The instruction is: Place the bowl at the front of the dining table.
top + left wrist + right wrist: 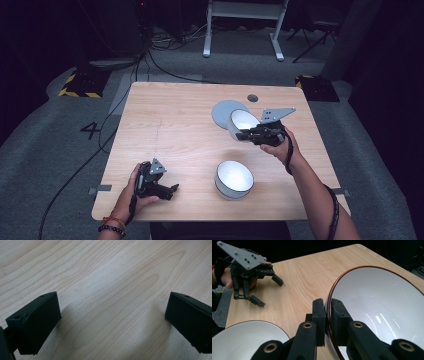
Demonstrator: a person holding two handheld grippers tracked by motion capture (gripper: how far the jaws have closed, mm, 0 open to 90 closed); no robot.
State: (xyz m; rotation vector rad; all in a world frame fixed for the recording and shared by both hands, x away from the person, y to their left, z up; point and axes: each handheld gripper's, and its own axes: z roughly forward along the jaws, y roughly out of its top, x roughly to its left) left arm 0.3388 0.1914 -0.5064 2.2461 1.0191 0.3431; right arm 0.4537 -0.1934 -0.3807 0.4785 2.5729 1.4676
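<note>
A white bowl with a dark rim [242, 121] hangs tilted on its side over the table's right half. My right gripper [246, 134] is shut on its rim. In the right gripper view the two jaws [326, 315] pinch that rim, with the bowl's pale inside [377, 310] to their right. A second white bowl [234, 178] stands upright near the front edge, also low and left in the right gripper view [244, 340]. My left gripper [172, 191] rests at the front left, open with bare wood between its jaws [110, 315]. It also appears far off in the right gripper view [268, 291].
A flat grey round plate [222, 111] lies on the wooden table [170, 125] just behind the held bowl. A small dark round cap [252, 98] sits near the far edge. Cables and a white stand are on the floor beyond.
</note>
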